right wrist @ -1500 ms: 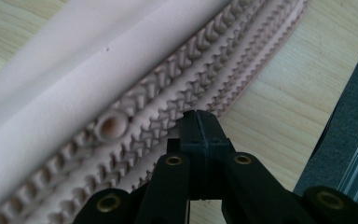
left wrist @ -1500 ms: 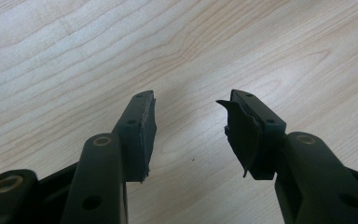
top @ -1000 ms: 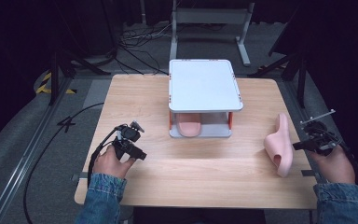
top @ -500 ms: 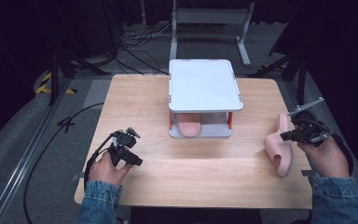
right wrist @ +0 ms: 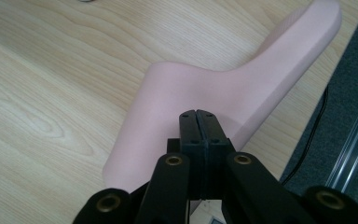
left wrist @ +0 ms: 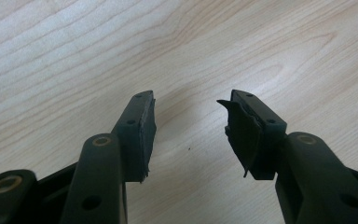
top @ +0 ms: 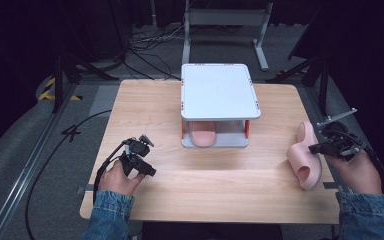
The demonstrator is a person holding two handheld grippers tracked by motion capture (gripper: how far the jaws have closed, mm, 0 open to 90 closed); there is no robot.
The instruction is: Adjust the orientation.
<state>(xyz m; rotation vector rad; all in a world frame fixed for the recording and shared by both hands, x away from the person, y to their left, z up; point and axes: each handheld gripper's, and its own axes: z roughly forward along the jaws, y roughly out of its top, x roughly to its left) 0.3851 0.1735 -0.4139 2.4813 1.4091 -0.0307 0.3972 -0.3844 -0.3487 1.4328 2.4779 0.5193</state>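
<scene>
From the high view, a light wooden table [top: 215, 185] stood on a grey floor in a dark room. A white two-level shelf rack [top: 219, 91] sat at the table's far middle, with one pink foam slipper [top: 203, 136] under it. Another soft pink foam slipper [top: 305, 155] lay right of the rack, near the table's right edge. The right gripper [top: 314, 148] reached it. Bare wood lay in front of the rack.

In the left gripper view, the left gripper [left wrist: 190, 128] was spread wide over bare wood.

In the right gripper view, the right gripper [right wrist: 199, 122] was pressed closed above the slipper [right wrist: 205, 91], gripping nothing.
</scene>
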